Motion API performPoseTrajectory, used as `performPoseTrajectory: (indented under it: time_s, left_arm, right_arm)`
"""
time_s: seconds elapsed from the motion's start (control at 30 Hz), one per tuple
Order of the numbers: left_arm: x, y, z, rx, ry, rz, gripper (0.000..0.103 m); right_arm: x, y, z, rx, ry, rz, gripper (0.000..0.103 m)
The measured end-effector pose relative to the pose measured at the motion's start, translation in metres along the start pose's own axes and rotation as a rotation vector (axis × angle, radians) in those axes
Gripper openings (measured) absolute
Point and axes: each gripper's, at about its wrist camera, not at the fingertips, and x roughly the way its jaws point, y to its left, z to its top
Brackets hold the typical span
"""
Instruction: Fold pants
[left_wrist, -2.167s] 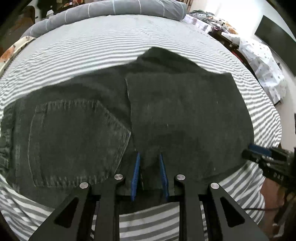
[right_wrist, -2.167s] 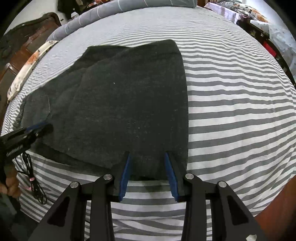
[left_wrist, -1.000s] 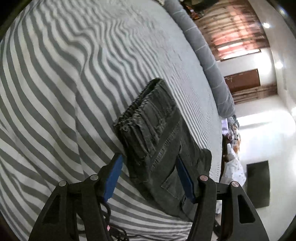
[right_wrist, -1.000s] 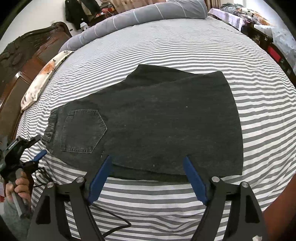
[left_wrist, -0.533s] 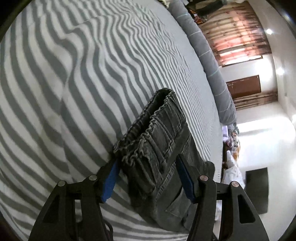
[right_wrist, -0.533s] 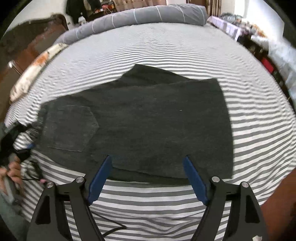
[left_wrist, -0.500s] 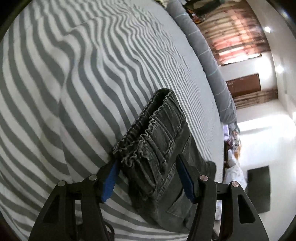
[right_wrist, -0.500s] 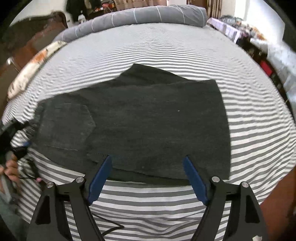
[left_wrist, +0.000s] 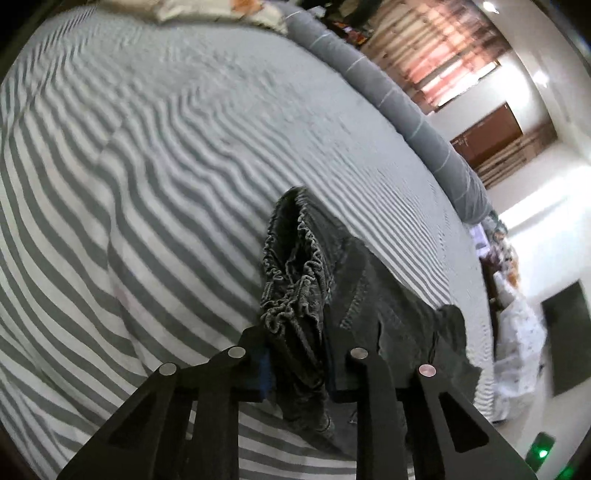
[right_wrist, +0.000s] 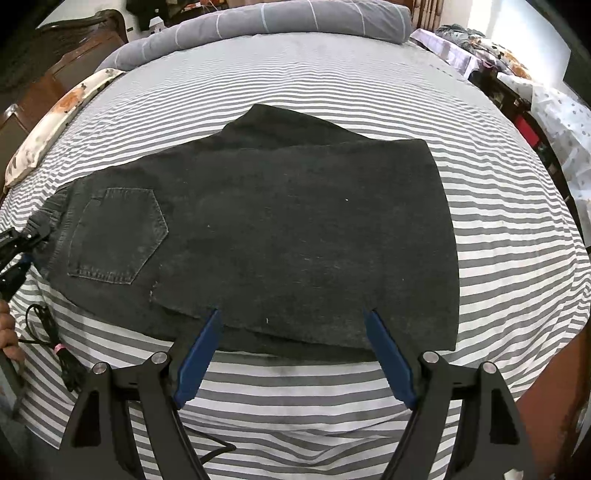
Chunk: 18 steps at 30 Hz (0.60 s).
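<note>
— Striped bedding (left_wrist: 155, 192) is filling your left wrist view, grey and white bands running out to a long grey bolster (left_wrist: 399, 92) at the far edge. How are the pants (left_wrist: 306, 280) lying for you?

— Their long axis is running away from your left gripper (left_wrist: 297, 360) toward the lower right, and the gathered elastic waistband (left_wrist: 291, 266) is pointing straight back at you. Your left gripper is pinching that waistband between its jaws. Half a second ago those jaws were standing spread on either side of the band; now they are closing in on it and the fabric is bunching up.

— And room on that side?

— Bare striped sheet is stretching wide to the left and ahead of the waistband.

— Over to the right wrist view, then.

— You are looking across the striped bedding (right_wrist: 332, 74) at the pants (right_wrist: 295, 229) lying flat, long axis left to right, waistband at the left, folded end at the right. The back pocket (right_wrist: 114, 236) is facing up near the left end. Your right gripper (right_wrist: 295, 354) is hanging with its jaws spread wide at the near edge, gripping nothing, just as it was half a second ago. Your left gripper (right_wrist: 22, 240) is showing at the far left, at the waistband.

— Edges?

— A flowered pillow (right_wrist: 55, 122) is lying well apart at the upper left, and open sheet is surrounding the pants on every side.
</note>
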Motion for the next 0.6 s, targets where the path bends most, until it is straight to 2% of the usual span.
performPoseTrajectory:
  time_s: [0.13,0.37,0.6]
  left_arm:
    - [-0.013,-0.028,0.000,0.061,-0.034,0.011,0.020]
    - [-0.037,-0.086,-0.003,0.159,-0.045,-0.065,0.020]
    - [-0.044,-0.162,-0.025,0.283,-0.019,-0.144,0.020]
  right_arm:
    - [0.001,-0.005,-0.001,0.012,-0.001,0.008,0.078]
    - [0.003,-0.018,-0.004,0.038,0.002,0.044,0.078]
    - [0.000,-0.041,-0.005,0.054,-0.013,0.061,0.079]
